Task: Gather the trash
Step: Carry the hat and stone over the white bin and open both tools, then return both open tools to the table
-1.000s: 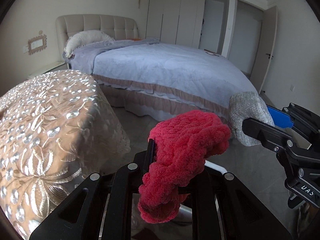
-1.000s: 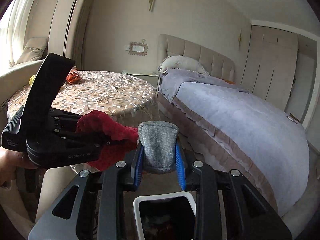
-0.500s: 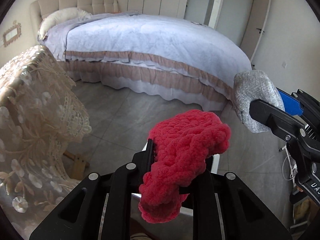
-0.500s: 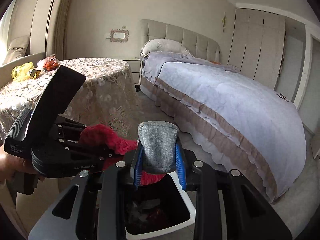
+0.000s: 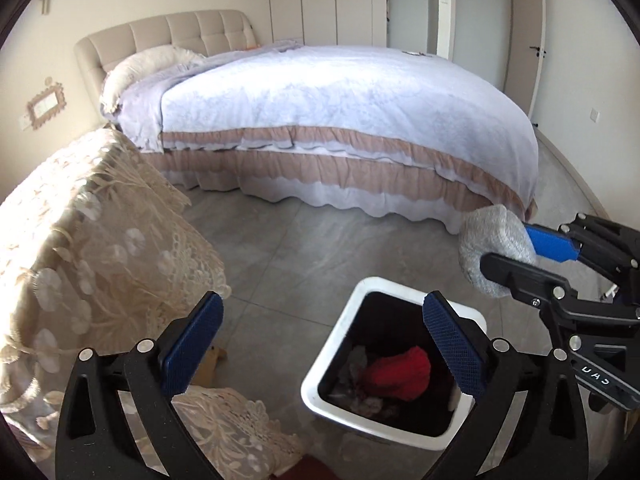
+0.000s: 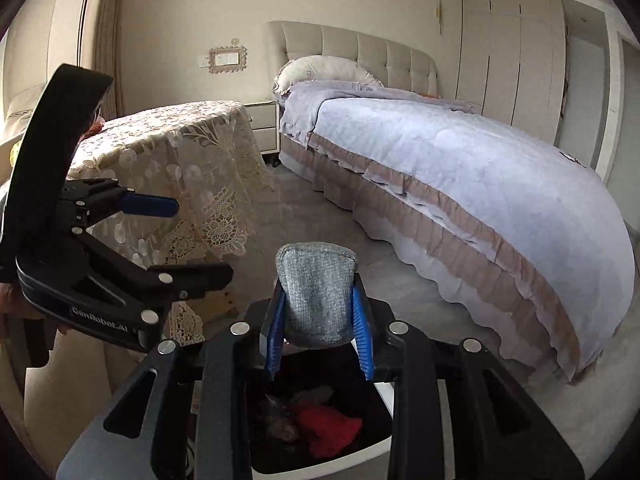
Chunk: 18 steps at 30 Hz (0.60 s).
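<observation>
- Left wrist view, nearest: the left gripper [image 5: 322, 354] has its blue-padded jaws opening wide, with nothing between them, above the bin.
- Just below sits the white rectangular plastic trash bin with a black liner [image 5: 338, 354] on the grey tiled floor [image 5: 304, 240]; a red fuzzy knitted cloth [image 5: 400, 374] lies inside it among grey scraps.
- Right wrist view: the right gripper [image 6: 320, 316] is clamped on a grey woven fabric pad [image 6: 318, 292], held upright over the bin's opening.
- To the left of both grippers, close by, a table draped in a cream lace tablecloth [image 5: 80, 240] stands beside the bin.
- Farther back is a bed with a pale lavender quilt and tan ruffled skirt [image 5: 340, 112], with a beige tufted headboard [image 5: 176, 32] and white wardrobe doors [image 5: 328, 0] beyond.
</observation>
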Motion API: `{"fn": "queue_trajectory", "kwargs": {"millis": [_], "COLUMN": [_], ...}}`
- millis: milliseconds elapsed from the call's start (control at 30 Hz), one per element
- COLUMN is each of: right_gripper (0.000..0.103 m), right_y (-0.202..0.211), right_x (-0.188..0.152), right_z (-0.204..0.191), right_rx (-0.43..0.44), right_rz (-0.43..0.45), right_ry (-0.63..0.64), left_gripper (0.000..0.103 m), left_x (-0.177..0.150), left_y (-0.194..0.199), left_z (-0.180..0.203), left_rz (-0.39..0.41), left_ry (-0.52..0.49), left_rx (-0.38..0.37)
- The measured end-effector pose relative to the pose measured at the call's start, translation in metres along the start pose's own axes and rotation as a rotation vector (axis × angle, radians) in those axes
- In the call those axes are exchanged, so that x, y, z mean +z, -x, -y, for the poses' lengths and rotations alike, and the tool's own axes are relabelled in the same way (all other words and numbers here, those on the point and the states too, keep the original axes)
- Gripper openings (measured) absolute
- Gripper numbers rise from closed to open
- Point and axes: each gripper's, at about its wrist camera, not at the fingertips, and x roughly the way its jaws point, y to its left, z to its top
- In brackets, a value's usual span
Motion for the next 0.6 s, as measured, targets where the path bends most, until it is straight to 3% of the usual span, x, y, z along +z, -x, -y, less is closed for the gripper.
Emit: {"fn": "queue_trajectory", "kwargs": {"millis": [300, 400, 600], "right_gripper": [0.034, 0.097, 0.099], "right_y": [-0.046, -0.059, -0.046], "right_x": [-0.035, -0.041, -0.024], "right_z": [-0.009, -0.009, 0.005], "right_rx": [0.047, 0.06, 0.054], "right_rz": [-0.11, -0.195, -0.155], "right_ry": [0.024, 0.045, 0.016], "left_gripper": [0.098, 0.098, 0.098], "left_x": [0.003, 0.004, 0.007], "left_y": [0.013, 0.017, 0.031], "left_z": [-0.024, -0.027, -0.031], "left_rz": [0.016, 0.022, 0.057], "left_ry": [0.057, 0.074, 0.083], "left_rx": [0.036, 0.024, 0.011]}}
